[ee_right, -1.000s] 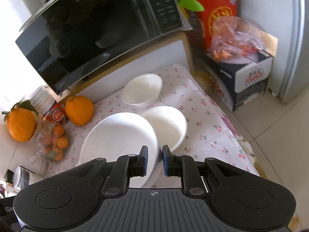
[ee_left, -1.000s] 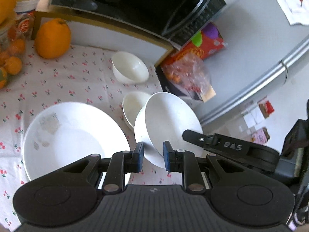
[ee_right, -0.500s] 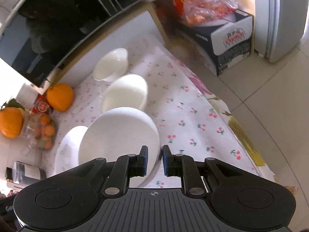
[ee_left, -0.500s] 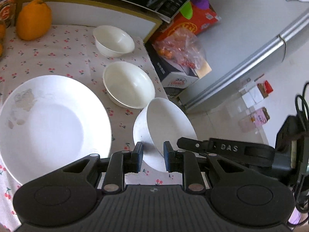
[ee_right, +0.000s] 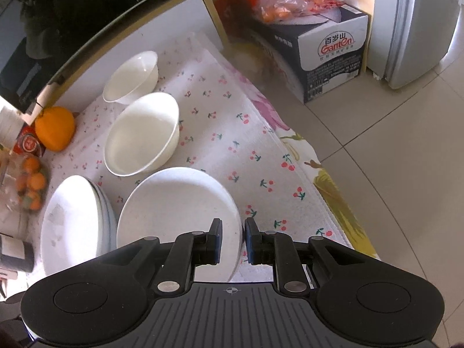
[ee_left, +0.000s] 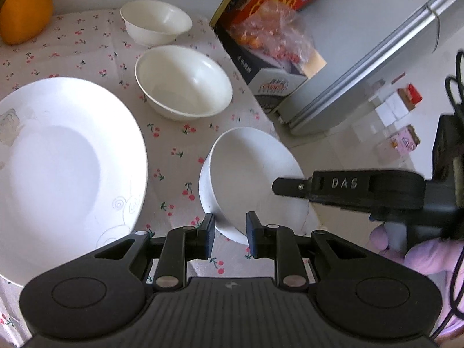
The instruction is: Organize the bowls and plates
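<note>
A white bowl (ee_left: 249, 174) hangs tilted low over the cherry-print cloth, near the table's right edge. My left gripper (ee_left: 230, 237) is shut on its near rim. From the right, a finger of my right gripper (ee_left: 290, 187) lies over the opposite rim. In the right wrist view the same bowl (ee_right: 179, 211) has its rim clamped by my right gripper (ee_right: 233, 240). Whether the bowl's base touches the cloth is hidden. A medium bowl (ee_left: 185, 84) and a small bowl (ee_left: 156, 23) stand upright behind it. A large plate (ee_left: 58, 168) lies to the left.
The large plate tops a stack of plates (ee_right: 72, 226). An orange (ee_right: 55, 127) sits at the back by the microwave (ee_right: 72, 14). A carton with a bag of fruit (ee_right: 330, 58) stands on the floor past the table's edge, beside a grey fridge (ee_left: 377, 58).
Both grippers have sunk with the bowl and carried it toward the near right edge. It no longer overlaps the medium bowl. Both cameras now look more steeply down.
</note>
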Action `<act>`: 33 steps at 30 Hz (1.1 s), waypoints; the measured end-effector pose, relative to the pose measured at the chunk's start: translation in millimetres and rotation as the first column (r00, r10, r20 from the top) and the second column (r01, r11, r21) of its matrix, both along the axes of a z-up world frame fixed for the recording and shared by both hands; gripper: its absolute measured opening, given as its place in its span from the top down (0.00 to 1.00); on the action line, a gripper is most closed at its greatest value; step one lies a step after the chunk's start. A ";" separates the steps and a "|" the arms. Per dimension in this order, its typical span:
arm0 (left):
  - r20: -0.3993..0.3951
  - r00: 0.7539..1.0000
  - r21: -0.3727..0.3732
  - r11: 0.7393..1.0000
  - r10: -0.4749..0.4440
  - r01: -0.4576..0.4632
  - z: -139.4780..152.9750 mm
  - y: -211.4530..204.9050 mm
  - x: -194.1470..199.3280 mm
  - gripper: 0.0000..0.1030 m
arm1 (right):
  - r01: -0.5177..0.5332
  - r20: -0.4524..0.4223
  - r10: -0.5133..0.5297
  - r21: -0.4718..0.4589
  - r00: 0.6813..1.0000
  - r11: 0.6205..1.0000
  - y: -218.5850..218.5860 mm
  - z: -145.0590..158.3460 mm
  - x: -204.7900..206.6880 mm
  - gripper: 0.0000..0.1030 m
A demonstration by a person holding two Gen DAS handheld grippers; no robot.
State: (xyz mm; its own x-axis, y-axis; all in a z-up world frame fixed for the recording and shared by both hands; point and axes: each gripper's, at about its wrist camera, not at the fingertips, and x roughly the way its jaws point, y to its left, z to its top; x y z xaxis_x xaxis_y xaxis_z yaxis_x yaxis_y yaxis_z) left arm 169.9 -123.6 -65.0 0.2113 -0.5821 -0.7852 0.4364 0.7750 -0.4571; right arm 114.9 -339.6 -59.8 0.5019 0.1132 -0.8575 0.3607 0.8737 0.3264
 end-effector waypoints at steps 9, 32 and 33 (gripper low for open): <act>-0.005 1.000 0.016 1.000 -0.011 0.011 -3.4 1.1 -0.4 0.80 | -0.005 -0.027 0.005 0.007 1.000 1.000 -0.5 -8.3 6.8 0.82; 0.067 0.997 -0.021 0.999 -0.032 0.033 23.3 0.3 0.9 0.22 | 0.016 -0.010 -0.015 0.121 1.000 0.992 -12.3 -8.5 9.1 0.34; 0.066 0.997 -0.026 0.999 -0.033 0.034 24.5 -0.1 1.0 0.20 | 0.015 -0.007 -0.014 0.125 1.000 0.992 -12.5 -8.0 9.3 0.33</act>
State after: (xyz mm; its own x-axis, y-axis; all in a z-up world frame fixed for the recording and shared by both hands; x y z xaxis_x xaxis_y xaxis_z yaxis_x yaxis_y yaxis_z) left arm 170.9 -123.7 -40.5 0.2421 -0.6105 -0.7541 0.4918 0.7472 -0.4470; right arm 124.2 -352.1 -67.8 0.4991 0.2125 -0.8401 0.3750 0.8210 0.4305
